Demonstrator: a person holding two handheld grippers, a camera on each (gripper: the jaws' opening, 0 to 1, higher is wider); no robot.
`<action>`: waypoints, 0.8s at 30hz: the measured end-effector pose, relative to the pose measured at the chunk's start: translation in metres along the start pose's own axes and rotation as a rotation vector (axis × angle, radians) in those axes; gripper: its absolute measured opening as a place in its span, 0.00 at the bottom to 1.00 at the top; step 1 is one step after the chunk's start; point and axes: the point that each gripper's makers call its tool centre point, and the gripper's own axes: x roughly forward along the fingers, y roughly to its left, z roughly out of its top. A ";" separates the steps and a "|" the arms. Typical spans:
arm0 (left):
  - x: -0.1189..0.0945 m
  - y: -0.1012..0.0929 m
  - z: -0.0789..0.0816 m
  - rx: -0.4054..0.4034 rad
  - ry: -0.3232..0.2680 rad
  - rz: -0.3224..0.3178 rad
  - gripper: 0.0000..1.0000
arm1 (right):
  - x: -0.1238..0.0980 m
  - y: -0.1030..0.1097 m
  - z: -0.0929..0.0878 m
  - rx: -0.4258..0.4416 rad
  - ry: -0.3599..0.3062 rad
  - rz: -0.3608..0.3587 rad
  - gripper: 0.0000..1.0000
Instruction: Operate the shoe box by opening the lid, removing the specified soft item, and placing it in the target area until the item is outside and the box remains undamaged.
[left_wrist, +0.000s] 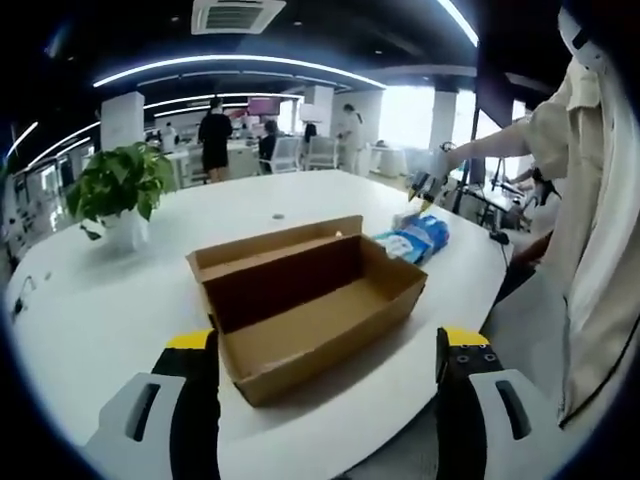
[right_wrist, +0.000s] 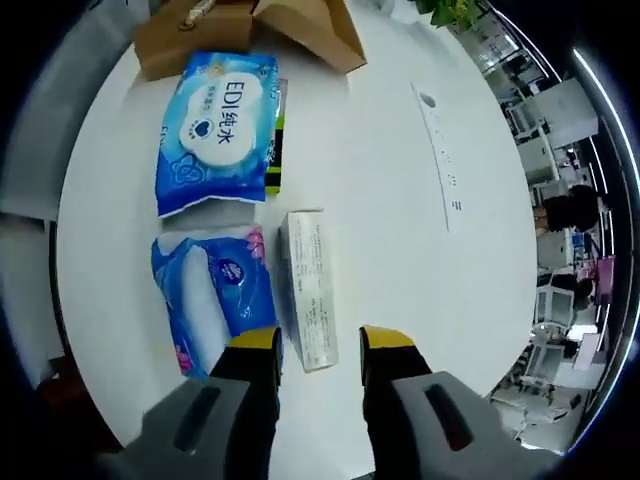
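The left gripper (left_wrist: 327, 390) is held apart, empty, with the open, empty shoe box (left_wrist: 305, 300) at 12 o'clock. The right gripper (right_wrist: 318, 352) gapes empty; 2 blue soft packs (right_wrist: 218, 125) lie out on the table (right_wrist: 400, 200) at 11 o'clock, so little seems left.

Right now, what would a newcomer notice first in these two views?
In the left gripper view, the open, empty cardboard shoe box sits mid-table, with a potted plant beyond it to the left. In the right gripper view, two blue tissue packs and a white carton lie on the white table.
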 end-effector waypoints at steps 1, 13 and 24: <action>0.001 0.002 -0.002 -0.008 0.012 -0.004 0.88 | -0.002 0.000 0.001 0.006 -0.005 -0.004 0.31; 0.013 0.021 -0.005 -0.012 0.101 -0.036 0.81 | -0.027 0.019 0.030 0.186 -0.142 -0.034 0.53; 0.027 0.028 0.000 0.048 0.140 -0.087 0.80 | -0.057 0.059 0.058 0.339 -0.255 -0.081 0.67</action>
